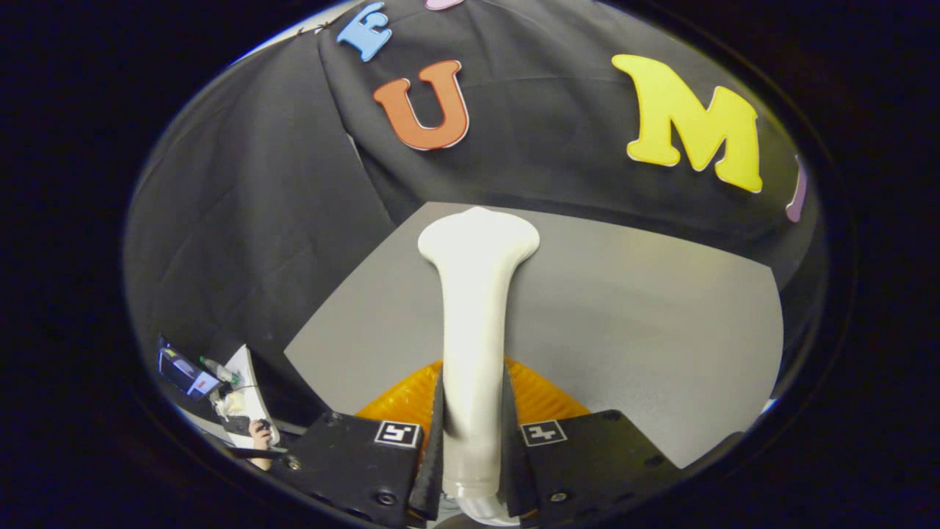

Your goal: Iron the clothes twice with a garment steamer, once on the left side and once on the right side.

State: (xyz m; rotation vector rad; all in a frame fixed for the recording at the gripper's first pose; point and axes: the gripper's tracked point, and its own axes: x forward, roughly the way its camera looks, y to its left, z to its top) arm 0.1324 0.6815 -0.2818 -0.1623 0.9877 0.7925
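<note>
The gripper (474,448) held the garment steamer (476,308) between its two fingers, and both fingers pressed on the sides of the steamer's long neck, so the jaws stood narrow, closed on this white body. The fingers (433,448) had a rough, foam-like inner surface where they met the steamer, and the blocks behind them were flat and hard, each with a small square printed marker on top. The steamer was made of smooth white plastic with a soft shine. Its neck was a round, slim tube that rose straight ahead of the fingers and then widened into a broad, flattened head with rounded corners, somewhat like the end of a bone. Near the fingers the tube showed a thin ring or seam. Under the steamer and just beyond the fingers lay an orange thing (543,393) with a fine ribbed or woven texture; what it was exactly I could not tell. Below and beyond it spread a grey table (661,330), flat and matt, with a slightly grainy surface and a straight edge on the side. The head of the steamer stood above the far part of this table, close to the black cloth wall (242,220), which hung in soft folds. Beside the gripper, lower down, a hand (258,435) was seen near some small objects, too small to name.
</note>
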